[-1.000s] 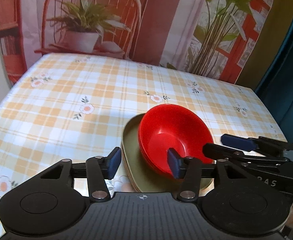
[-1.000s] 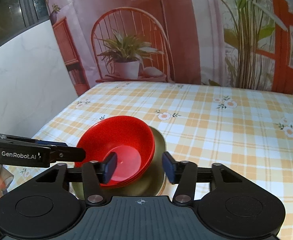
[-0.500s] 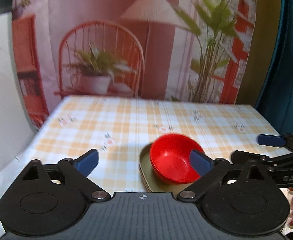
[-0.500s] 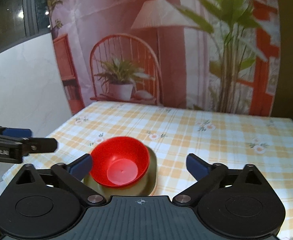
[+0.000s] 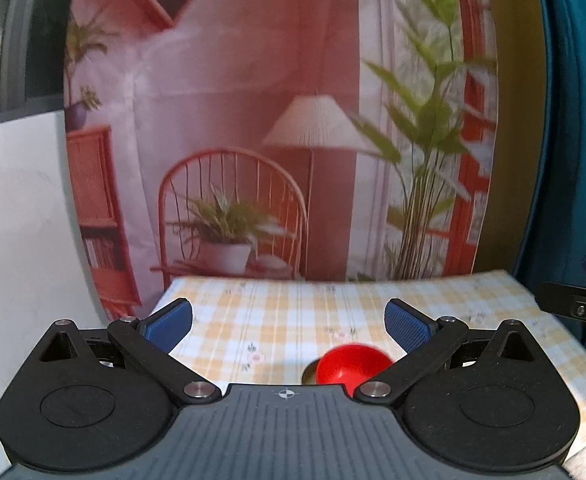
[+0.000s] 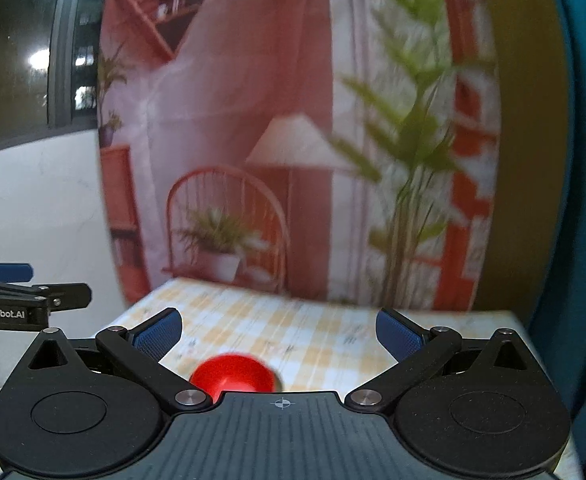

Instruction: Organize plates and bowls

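- left gripper (image 5: pixel 287 326): fingers spread wide, holding nothing.
- right gripper (image 6: pixel 279 334): fingers spread wide, also holding nothing.
- red bowl (image 5: pixel 351 366) sits low in the frame's centre on the checked desk (image 5: pixel 285 312), apart from both grippers.

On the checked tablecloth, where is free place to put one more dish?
Bare cloth runs behind the red bowl up to the backdrop, and to its left toward the wall-side edge of the table. The near edge is occupied: the bowl sits on an olive plate.
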`<state>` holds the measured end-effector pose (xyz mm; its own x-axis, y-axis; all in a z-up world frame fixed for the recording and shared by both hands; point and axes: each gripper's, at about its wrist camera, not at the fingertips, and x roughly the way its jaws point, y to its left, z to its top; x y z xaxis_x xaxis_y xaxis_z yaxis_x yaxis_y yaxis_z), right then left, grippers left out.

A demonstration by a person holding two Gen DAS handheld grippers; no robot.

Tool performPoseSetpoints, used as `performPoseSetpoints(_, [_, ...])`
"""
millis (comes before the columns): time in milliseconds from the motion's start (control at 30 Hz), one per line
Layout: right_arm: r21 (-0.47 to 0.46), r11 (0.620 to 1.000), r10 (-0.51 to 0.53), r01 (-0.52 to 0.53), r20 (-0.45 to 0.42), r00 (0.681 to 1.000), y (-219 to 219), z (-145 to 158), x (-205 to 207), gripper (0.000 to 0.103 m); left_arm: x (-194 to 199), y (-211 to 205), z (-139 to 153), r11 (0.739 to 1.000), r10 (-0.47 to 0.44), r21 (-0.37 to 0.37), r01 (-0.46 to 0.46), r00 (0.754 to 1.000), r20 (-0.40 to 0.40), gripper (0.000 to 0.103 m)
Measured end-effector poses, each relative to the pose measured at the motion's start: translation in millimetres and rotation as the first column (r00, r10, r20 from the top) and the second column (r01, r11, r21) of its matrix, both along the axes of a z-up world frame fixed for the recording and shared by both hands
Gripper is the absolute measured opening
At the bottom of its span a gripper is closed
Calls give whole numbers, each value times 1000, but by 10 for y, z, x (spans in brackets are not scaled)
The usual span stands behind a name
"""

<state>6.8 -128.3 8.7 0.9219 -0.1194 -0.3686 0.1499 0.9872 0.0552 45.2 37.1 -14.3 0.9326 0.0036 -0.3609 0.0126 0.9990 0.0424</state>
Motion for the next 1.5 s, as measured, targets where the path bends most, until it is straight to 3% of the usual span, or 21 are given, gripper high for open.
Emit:
performPoseSetpoints(167, [5,1000,0,0,38,999,35,171,-205,103,-190,-60,186,1000,-17,10,16,999,29,103])
performPoseSetpoints(333, [7,999,-31,31,37,999,67,178,-345,103,-371,-127,261,999,4,52,-6,999,49,103])
performPoseSetpoints(467, [1,999,-34,34,36,999,104,169,-422,103,-495,-127,295,999,-6,35,3,997,71,103])
performPoseSetpoints(600, [-14,999,-41,41,46,998,132,163,-473,103,-526,-134,283,1000,-17,17,16,997,69,103])
performPoseSetpoints(933, [0,999,-46,46,31,998,143,100,-476,103,-568,-174,235,998,11,54,-16,996,90,103])
performPoseSetpoints(1500, [-11,997,-79,79,32,996,130,72,-474,103,-631,-150,209,997,-23,73,17,996,83,103])
